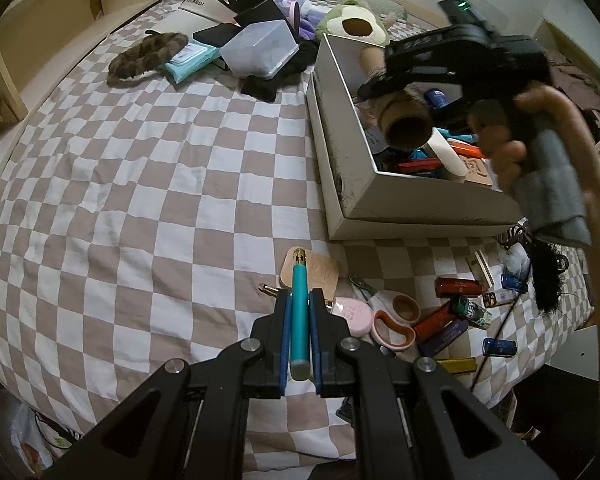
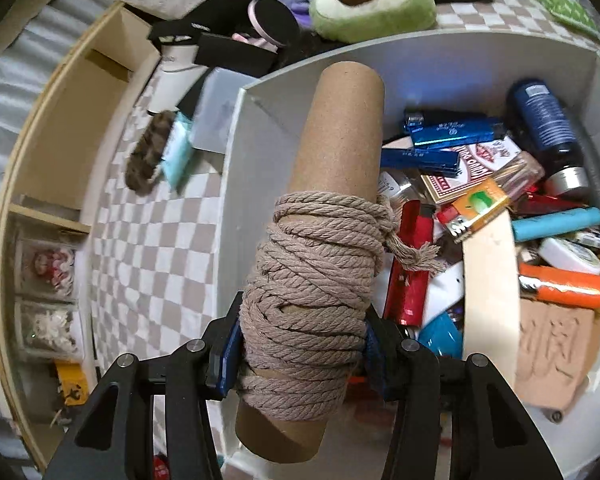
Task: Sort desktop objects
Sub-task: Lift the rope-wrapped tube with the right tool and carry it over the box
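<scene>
My left gripper [image 1: 300, 300] is shut on a teal lighter [image 1: 299, 312], held a little above the checkered cloth [image 1: 140, 200]. My right gripper [image 2: 300, 336] is shut on a cardboard tube wound with beige rope [image 2: 320, 264]. It holds the tube over the left part of the white box [image 2: 236, 184], which is full of lighters, small bottles and card packs. In the left wrist view a hand holds the right gripper [image 1: 392, 80] with the cardboard tube [image 1: 404, 120] above the white box [image 1: 340, 140].
Scissors [image 1: 396, 320], a pink case [image 1: 354, 314], a wooden tag [image 1: 320, 272] and several lighters [image 1: 456, 288] lie on the cloth before the box. Behind lie a fur slipper [image 1: 148, 56], a clear plastic tub [image 1: 260, 48], an avocado plush [image 1: 352, 20]. A wooden shelf [image 2: 60, 128] runs along the left.
</scene>
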